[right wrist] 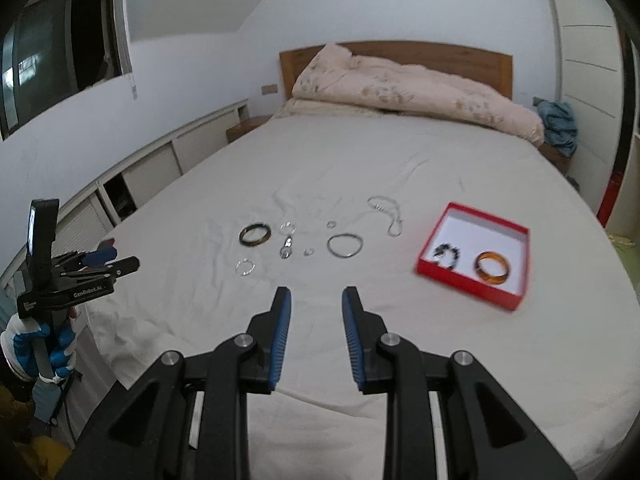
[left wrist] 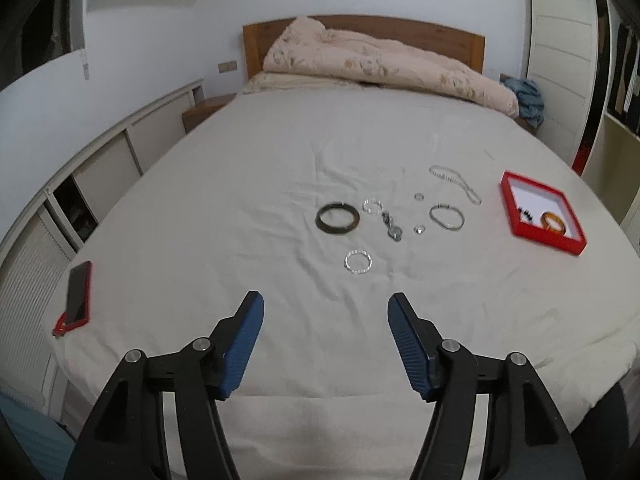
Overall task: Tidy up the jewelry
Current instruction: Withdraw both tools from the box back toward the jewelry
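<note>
Lying flat on the pale bed sheet, a small clear beaded ring is the loose piece closest to the left gripper: in the left wrist view it sits just above the middle of the frame, almost straight ahead of the gap between the blue pads and a touch to the right of centre, so the coming reach likely calls for a forward advance more than a sideways one. It is a closed circle with no long axis, thin, glassy and low against the cloth, which probably makes it awkward to pinch. Beyond it, toward the upper middle of that frame, lie a dark bangle, a smaller clear ring, a short dark chain piece, a thin wire bangle and a pale beaded strand. At the right edge stands the red box, white inside, already holding an amber bangle and a dark beaded bracelet. The left jaws stand well apart with nothing between them. The right gripper has its jaws a narrower way apart, also empty; in its view the clear ring lies up and to the left, so the left hand seems the better placed. A red phone rests at the left edge.
</note>
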The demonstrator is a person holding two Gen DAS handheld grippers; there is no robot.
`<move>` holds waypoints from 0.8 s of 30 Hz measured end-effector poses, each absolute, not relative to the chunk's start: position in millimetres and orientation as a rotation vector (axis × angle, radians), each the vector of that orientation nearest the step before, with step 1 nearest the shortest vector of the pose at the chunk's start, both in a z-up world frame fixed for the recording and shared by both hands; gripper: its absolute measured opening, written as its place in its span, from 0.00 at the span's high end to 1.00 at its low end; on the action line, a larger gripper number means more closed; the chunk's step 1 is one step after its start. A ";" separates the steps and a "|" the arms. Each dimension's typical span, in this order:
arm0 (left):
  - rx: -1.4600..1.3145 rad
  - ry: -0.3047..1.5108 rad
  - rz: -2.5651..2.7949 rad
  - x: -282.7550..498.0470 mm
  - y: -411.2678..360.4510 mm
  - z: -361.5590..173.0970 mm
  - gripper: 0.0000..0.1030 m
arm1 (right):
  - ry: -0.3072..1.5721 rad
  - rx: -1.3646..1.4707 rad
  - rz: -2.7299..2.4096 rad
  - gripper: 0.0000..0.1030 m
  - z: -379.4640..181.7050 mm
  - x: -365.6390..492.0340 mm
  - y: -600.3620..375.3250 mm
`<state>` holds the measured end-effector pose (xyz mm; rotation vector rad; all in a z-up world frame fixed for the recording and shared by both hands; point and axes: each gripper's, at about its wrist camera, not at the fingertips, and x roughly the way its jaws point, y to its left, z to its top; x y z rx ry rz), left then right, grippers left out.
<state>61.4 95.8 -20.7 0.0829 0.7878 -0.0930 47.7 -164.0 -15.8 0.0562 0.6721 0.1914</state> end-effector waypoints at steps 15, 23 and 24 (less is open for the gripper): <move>0.127 0.894 -0.133 165.4 60.5 -123.4 0.38 | 0.827 0.082 0.259 0.75 -132.6 166.9 -123.2; 0.125 0.912 -0.168 206.5 53.9 -147.0 0.38 | 0.878 0.098 0.348 0.75 -176.4 226.5 -92.8; 0.124 0.917 -0.173 210.3 53.3 -150.0 0.38 | 0.887 0.100 0.360 0.75 -183.4 233.4 -89.5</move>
